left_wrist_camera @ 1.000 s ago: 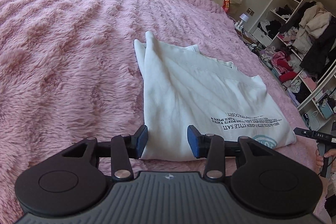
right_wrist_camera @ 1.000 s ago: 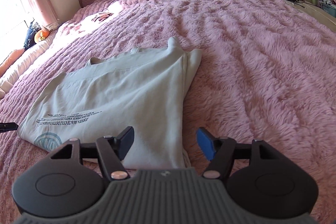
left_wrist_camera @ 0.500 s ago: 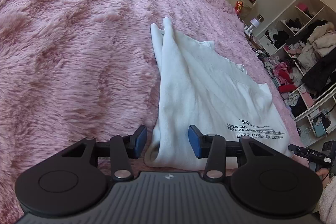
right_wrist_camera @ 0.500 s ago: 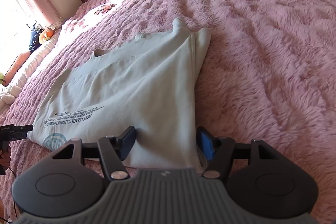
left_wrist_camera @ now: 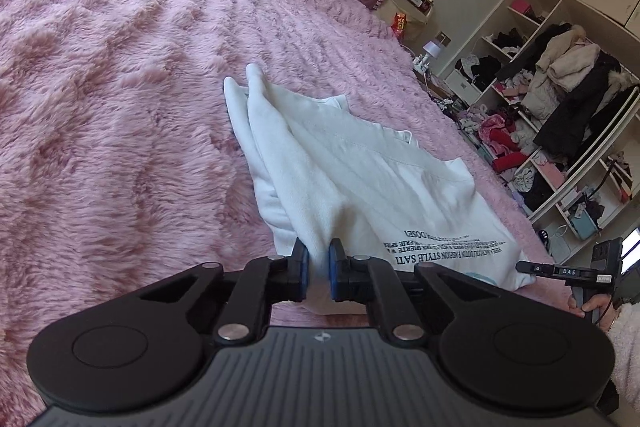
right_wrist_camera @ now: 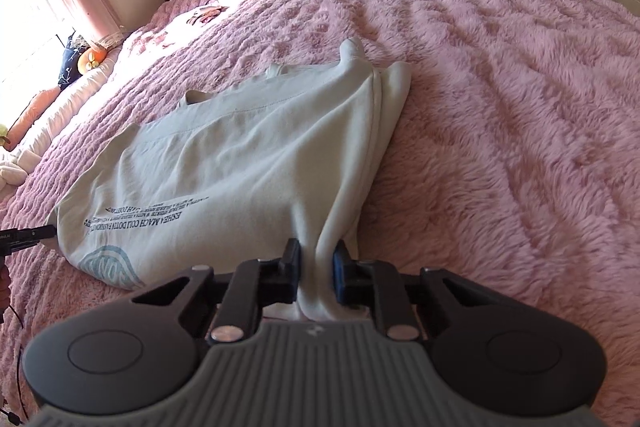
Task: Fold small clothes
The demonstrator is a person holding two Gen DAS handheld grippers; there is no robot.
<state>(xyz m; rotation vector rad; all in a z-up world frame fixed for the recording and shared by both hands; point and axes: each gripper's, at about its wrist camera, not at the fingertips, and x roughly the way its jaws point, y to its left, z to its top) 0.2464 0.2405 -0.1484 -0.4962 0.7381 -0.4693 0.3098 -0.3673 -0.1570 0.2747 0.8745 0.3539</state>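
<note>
White shirt (left_wrist_camera: pixel 360 179) spread flat on the pink bed (left_wrist_camera: pixel 100 87), near hem bunched up. Left gripper (left_wrist_camera: pixel 316 269) closing, pinching one hem corner. Right gripper (right_wrist_camera: pixel 316 269) closing too, pinching the other, cloth squeezed between pads.

A white shirt (left_wrist_camera: pixel 360 179) lies on the pink fluffy bed (left_wrist_camera: pixel 120 107).
</note>
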